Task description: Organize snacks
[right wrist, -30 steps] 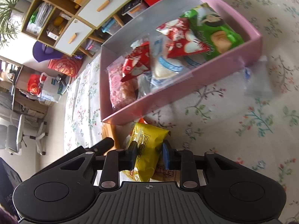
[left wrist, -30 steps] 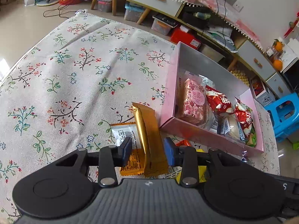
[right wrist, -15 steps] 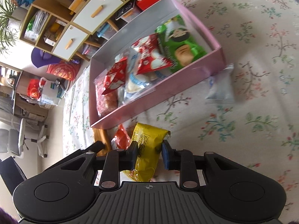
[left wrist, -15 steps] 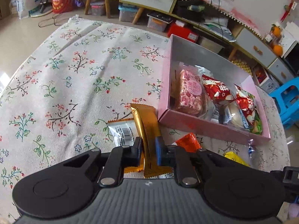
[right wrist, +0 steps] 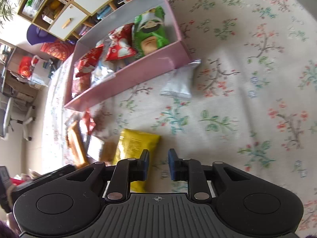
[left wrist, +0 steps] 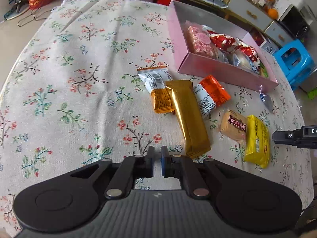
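My left gripper (left wrist: 157, 154) jaws nearly together, empty; right gripper (right wrist: 158, 159) jaws apart, empty. Long gold foil snack bar (left wrist: 188, 117) on floral cloth, near pink cardboard box (left wrist: 223, 73). Light, slick, crinkly; I'd pinch mid-length across width.

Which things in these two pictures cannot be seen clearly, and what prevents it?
- Snacks at the near wall of the pink cardboard box: left wrist view, hidden by that wall.
- Lower end of the yellow plastic snack packet: right wrist view, covered by the right gripper.
- Gold foil bar and its neighbours: right wrist view, blurred and overexposed.
- Small print on the orange-and-white wrapper: left wrist view, too small.
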`<state>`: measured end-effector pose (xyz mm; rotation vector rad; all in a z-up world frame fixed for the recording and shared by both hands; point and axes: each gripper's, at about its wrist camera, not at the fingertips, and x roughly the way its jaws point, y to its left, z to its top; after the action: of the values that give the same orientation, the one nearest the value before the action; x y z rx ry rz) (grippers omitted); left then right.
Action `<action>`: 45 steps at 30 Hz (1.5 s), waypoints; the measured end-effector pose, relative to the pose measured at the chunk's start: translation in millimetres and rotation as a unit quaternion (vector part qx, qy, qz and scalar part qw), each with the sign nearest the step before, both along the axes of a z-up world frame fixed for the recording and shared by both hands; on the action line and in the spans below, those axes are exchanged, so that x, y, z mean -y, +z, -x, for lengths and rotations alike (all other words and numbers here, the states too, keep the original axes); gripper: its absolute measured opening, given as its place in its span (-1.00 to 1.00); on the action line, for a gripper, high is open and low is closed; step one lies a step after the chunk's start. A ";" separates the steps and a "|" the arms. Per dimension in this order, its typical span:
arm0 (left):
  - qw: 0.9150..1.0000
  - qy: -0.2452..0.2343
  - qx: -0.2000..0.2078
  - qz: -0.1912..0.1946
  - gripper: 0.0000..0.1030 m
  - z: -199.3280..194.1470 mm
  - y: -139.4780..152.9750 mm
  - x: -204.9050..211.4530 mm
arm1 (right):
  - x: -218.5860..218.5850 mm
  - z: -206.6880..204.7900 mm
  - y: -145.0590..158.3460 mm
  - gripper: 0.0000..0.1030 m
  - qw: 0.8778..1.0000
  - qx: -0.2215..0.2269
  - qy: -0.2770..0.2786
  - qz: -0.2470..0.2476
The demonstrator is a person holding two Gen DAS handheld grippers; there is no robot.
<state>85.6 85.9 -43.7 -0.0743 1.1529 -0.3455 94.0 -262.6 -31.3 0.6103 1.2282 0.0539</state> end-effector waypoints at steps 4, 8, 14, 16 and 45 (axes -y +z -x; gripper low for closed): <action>1.000 0.013 0.024 -0.003 -0.34 7.0 8.7 1.1 | -6.4 5.0 4.1 -0.36 1.000 0.008 0.006 0.015; 0.998 0.032 0.046 0.005 0.19 5.0 16.5 13.4 | -27.0 3.7 8.5 0.04 0.999 0.019 0.020 0.027; 0.997 0.008 0.066 -0.029 0.32 5.7 9.0 47.6 | -65.9 -3.0 13.0 0.28 0.994 0.038 0.063 0.086; 0.996 -0.002 0.069 -0.048 0.30 4.5 2.1 57.4 | -77.5 -5.4 10.2 0.28 0.991 0.036 0.078 0.103; 0.982 -0.095 0.147 -0.076 1.00 27.8 -24.0 32.6 | -93.5 23.4 -5.0 0.38 0.948 0.159 0.199 0.192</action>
<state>57.8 53.3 -67.7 0.2165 0.8903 -0.4216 70.6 -169.1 -36.3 0.0035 0.9923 0.2372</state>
